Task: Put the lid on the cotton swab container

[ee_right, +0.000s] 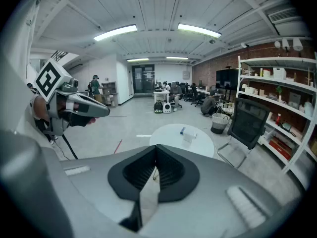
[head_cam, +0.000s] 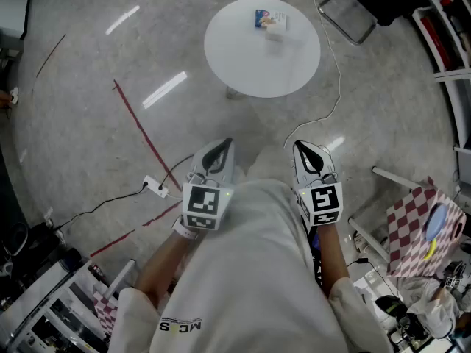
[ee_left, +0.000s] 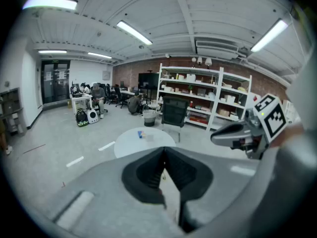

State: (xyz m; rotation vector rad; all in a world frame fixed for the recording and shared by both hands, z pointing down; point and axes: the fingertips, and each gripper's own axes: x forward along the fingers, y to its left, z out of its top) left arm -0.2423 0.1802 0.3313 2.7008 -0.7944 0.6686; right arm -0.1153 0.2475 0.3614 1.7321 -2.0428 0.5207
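Left gripper (head_cam: 219, 147) and right gripper (head_cam: 305, 150) sit at 6 o'clock by the person's waist, side by side, both pointing to 12. Both jaws closed tip to tip, nothing in them. Container (head_cam: 275, 30) is on the round table (head_cam: 243, 68) at 12, well apart from the grippers, touching a blue pack (head_cam: 262, 18). Lid too small to tell
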